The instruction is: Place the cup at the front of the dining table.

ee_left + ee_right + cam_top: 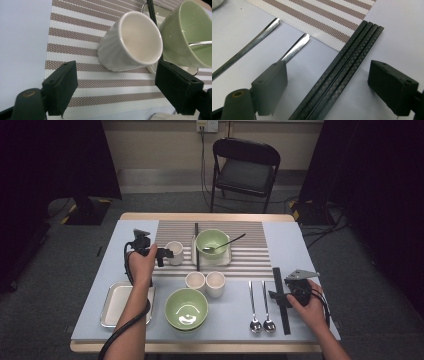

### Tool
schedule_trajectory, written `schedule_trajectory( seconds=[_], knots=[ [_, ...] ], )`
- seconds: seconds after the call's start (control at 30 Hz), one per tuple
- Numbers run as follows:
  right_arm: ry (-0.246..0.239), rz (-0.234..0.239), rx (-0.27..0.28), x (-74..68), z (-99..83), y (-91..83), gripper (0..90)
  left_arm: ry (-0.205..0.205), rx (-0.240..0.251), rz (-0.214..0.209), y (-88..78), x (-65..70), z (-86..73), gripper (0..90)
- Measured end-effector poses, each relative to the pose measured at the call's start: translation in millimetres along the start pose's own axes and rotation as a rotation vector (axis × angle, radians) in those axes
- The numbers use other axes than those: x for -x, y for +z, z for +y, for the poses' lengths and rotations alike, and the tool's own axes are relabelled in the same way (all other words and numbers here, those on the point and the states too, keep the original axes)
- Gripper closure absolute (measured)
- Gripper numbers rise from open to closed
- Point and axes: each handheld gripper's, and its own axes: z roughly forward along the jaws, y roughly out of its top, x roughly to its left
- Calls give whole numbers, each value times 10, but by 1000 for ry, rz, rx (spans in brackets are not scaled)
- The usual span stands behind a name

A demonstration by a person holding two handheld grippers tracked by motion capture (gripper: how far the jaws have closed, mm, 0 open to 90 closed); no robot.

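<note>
My left gripper (pixel 164 254) (pixel 120 87) is open on the striped placemat (pixel 82 37), just short of a white ribbed cup (pixel 174 253) (pixel 130 42). The cup stands ahead of the jaws and nothing is held between them. My right gripper (pixel 278 297) (pixel 334 92) is open at the table's right front. Its jaws stand on either side of a bundle of black chopsticks (pixel 281 301) (pixel 342 72) that lies flat on the table, and neither jaw touches it.
A green bowl (pixel 212 242) (pixel 190 32) with a spoon sits on a white plate beside the cup, with a black chopstick (pixel 196 247) alongside. Two white cups (pixel 205 282), a second green bowl (pixel 186 308), a metal tray (pixel 116 302) and two spoons (pixel 260 306) (pixel 294 48) lie nearer.
</note>
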Motion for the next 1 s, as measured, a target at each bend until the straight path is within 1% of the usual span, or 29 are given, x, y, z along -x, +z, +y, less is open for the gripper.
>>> schedule_trajectory(
  seconds=[0.07, 0.27, 0.4, 0.53, 0.6, 0.67, 0.7, 0.77, 0.83, 0.87, 0.93, 1.0],
  knots=[
    [0, 0, 0, 0, 0, 0, 152, -1, 5, -4, -5, -8, -5, 180],
    [2, 0, 0, -2, 0, -1, 152, -2, 0, -2, -21, -17, -19, 180],
    [0, -1, 0, -1, 0, 0, 152, 5, -2, 5, -30, -30, -25, 180],
    [1, 0, 0, -2, 0, 0, 153, 5, -7, 1, -41, -41, -37, 182],
    [0, -1, 0, -1, 0, 0, 152, 14, -10, 2, -50, -37, -45, 182],
    [2, 0, -1, -2, 1, 0, 152, 8, -5, -4, -51, -24, -56, 186],
    [0, 0, 1, 0, 0, 1, 152, 17, -12, -8, -59, -27, -58, 186],
    [0, -1, 0, -1, 0, 0, 152, 20, -10, -7, -67, -22, -61, 186],
    [2, 0, -1, -2, 0, 0, 152, 20, -11, -14, -76, -21, -67, 186],
    [-2, -1, 1, 0, 0, 1, 152, 26, -15, -15, -84, -22, -74, 186],
    [2, 0, 0, -3, 0, -1, 152, 19, -17, -11, -85, -19, -85, 186],
    [1, -1, 0, -3, 0, -1, 152, 30, -21, -17, -94, -35, -91, 186]
  ],
)
